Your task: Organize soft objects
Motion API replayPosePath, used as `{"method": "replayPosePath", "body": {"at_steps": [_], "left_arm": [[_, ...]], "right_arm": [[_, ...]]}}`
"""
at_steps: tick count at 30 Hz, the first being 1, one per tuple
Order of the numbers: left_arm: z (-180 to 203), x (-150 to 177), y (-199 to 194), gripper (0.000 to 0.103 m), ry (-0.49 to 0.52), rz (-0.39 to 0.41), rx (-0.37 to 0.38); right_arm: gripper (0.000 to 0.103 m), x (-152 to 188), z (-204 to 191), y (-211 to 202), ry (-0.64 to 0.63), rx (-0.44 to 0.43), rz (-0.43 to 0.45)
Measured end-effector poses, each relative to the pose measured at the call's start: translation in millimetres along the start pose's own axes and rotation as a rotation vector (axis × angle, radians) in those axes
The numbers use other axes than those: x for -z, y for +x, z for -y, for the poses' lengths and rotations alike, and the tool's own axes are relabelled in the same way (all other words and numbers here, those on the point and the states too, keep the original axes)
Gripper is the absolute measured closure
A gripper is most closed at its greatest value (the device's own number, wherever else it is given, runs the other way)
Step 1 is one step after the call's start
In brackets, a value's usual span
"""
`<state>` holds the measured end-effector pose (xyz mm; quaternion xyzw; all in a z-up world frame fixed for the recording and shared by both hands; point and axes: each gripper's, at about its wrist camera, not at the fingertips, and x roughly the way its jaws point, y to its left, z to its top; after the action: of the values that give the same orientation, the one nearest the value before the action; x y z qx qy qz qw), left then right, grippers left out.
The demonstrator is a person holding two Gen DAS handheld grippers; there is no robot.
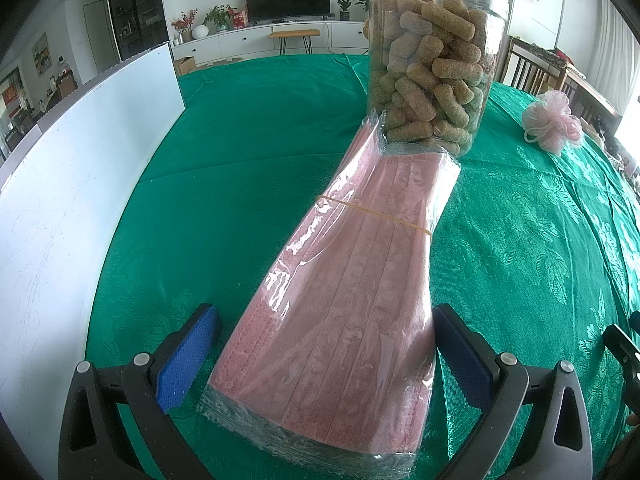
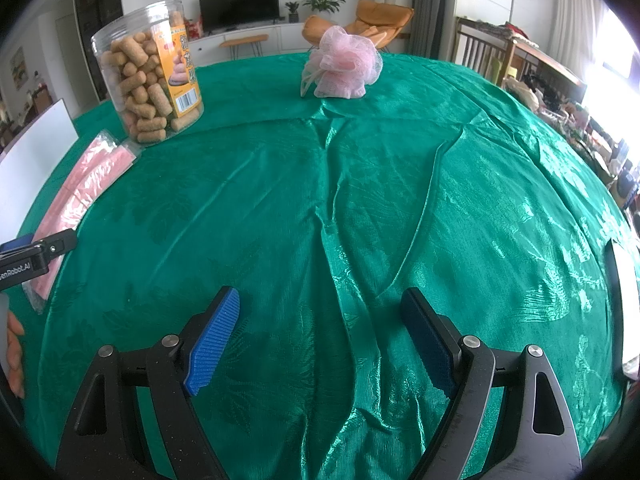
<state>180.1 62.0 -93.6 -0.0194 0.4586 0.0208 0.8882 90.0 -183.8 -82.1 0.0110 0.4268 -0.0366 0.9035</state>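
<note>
A pack of pink face masks (image 1: 352, 280) in clear plastic, bound by a yellow rubber band, lies on the green tablecloth with its near end between the fingers of my left gripper (image 1: 324, 356). That gripper is open; its right pad touches or nearly touches the pack's edge, and a gap remains on the left. In the right wrist view the same mask pack (image 2: 76, 192) lies at the far left. A pink mesh bath pouf (image 2: 342, 64) rests far across the table, also seen as the pouf (image 1: 554, 124) on the right. My right gripper (image 2: 320, 340) hovers open over bare cloth.
A clear jar of snack sticks (image 1: 432, 64) stands at the pack's far end, the jar (image 2: 150, 76) back left in the right view. A white board (image 1: 72, 200) stands along the left. A white tray edge (image 2: 626, 304) shows at the right. The green tablecloth (image 2: 360, 200) is wrinkled.
</note>
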Motion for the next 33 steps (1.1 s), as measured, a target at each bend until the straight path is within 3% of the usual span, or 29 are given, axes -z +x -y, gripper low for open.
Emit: {"method": "replayPosePath", "body": {"at_steps": [4, 9, 17, 20, 24, 27, 30, 33], "left_arm": [[1, -3, 1, 0.000, 0.010, -0.013, 0.002], [1, -15, 8, 0.000, 0.112, -0.084, 0.066], [-3, -7, 3, 0.000, 0.149, -0.015, 0.097], [-3, -8, 3, 0.000, 0.152, -0.008, 0.105], [-3, -7, 3, 0.000, 0.150, -0.005, 0.106], [-3, -7, 4, 0.000, 0.150, -0.005, 0.108], [-3, -7, 4, 0.000, 0.150, -0.005, 0.108], [-3, -8, 4, 0.000, 0.150, -0.004, 0.109]], "right_arm": [[0.018, 1, -1, -3, 0.000, 0.001, 0.000], [0.017, 0, -1, -2, 0.000, 0.002, 0.000], [0.016, 0, -1, -3, -0.002, -0.003, -0.008], [0.018, -11, 2, 0, -0.023, -0.028, -0.065], [0.017, -71, 14, -2, 0.002, -0.004, 0.029], [0.017, -143, 24, 24, 0.048, -0.009, 0.057], [0.017, -195, 32, 66, 0.110, 0.021, 0.021], [0.017, -227, 38, 122, 0.176, 0.017, -0.090]]}}
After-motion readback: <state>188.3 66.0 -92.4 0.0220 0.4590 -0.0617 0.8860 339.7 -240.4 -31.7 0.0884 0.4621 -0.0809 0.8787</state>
